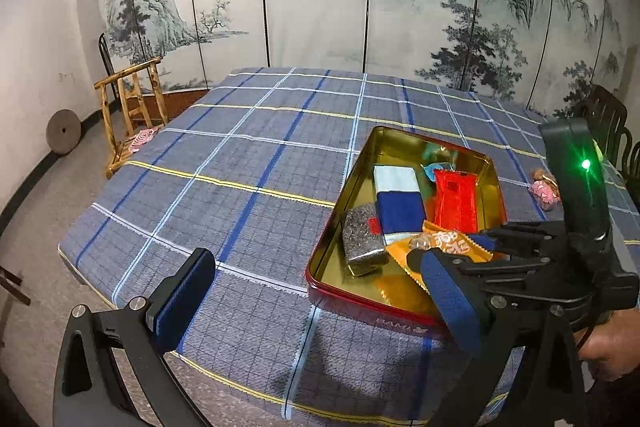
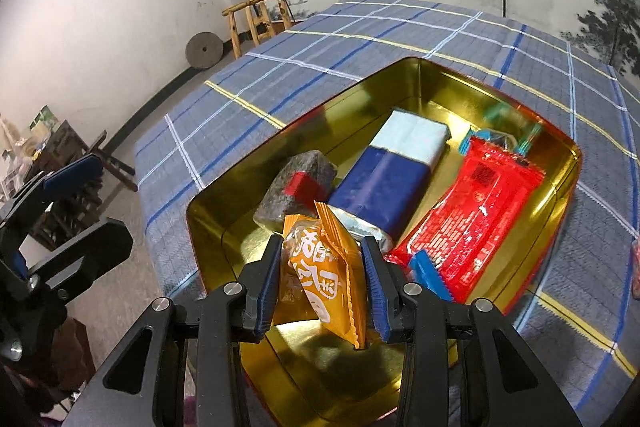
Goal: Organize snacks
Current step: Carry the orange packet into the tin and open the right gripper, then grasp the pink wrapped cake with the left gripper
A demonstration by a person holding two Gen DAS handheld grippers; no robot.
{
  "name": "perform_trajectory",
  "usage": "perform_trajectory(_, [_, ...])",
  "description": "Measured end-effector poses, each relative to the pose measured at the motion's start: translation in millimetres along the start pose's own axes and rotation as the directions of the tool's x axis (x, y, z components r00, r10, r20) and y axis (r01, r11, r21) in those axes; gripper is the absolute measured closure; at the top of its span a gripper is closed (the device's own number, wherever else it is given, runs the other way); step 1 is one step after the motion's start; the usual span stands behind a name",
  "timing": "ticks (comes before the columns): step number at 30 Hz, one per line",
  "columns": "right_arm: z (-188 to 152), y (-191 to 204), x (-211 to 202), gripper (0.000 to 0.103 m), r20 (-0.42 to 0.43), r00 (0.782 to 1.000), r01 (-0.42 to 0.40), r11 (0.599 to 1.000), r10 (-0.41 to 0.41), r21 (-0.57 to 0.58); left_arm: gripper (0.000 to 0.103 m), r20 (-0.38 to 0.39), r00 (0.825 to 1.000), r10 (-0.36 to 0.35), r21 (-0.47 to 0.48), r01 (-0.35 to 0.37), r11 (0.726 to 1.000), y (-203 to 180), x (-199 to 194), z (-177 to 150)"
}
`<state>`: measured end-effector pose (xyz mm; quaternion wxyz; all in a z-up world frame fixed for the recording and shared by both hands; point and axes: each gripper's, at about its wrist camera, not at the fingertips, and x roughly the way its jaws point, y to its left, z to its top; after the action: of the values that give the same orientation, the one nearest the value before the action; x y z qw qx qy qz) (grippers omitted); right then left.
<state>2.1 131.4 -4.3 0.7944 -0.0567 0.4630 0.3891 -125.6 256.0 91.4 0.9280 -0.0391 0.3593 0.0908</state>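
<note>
The right claw (image 2: 324,283), clamping an orange snack packet (image 2: 320,279) between its pads just above the gold tin (image 2: 560,147), is gripping a light, crinkly, crushable pouch best held mid-body, while the left claw (image 1: 316,303) is hanging apart.

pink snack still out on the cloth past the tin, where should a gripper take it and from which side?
Judging from the left wrist view alone: grip the pink snack across its puffy middle, coming down from above. It lies low on the tablecloth, clear of the tin, so the sides look free. Its exact shape is too small to tell.
</note>
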Motion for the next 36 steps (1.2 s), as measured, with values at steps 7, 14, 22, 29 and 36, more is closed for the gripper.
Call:
perform_trajectory(7, [-1.3, 0.2, 3.0, 0.061, -0.005, 1.000, -0.005, 1.000, 0.005, 0.003, 0.001, -0.001, 1.000, -0.001, -0.006, 0.001, 1.000, 1.5, -1.7, 0.4])
perform_trajectory(14, [-1.6, -3.8, -10.8, 0.050, 0.047, 0.998, -0.035, 0.999, 0.034, 0.025, 0.001, 0.002, 1.000, 0.024, 0.035, -0.024, 0.999, -10.3, -3.1, -0.8])
perform_trajectory(22, [-31.1, -15.8, -63.2, 0.044, 0.161, 0.987, 0.006, 0.999, -0.012, 0.037, 0.001, 0.011, 1.000, 0.021, 0.091, -0.022, 0.996, -30.2, -6.3, -0.9])
perform_trajectory(29, [-80.1, -63.2, -121.7, 0.036, 0.219, 0.962, 0.132, 0.981, -0.161, 0.142, 0.001, 0.018, 1.000, 0.012, 0.159, -0.014, 0.987, -58.4, -8.2, -0.3])
perform_trajectory(36, [-136.7, -154.2, -183.8, 0.028, 0.208, 0.903, 0.289, 0.888, -0.377, 0.358, 0.001, 0.006, 0.998, -0.066, 0.244, 0.063, 0.968, -96.9, -8.2, 1.6])
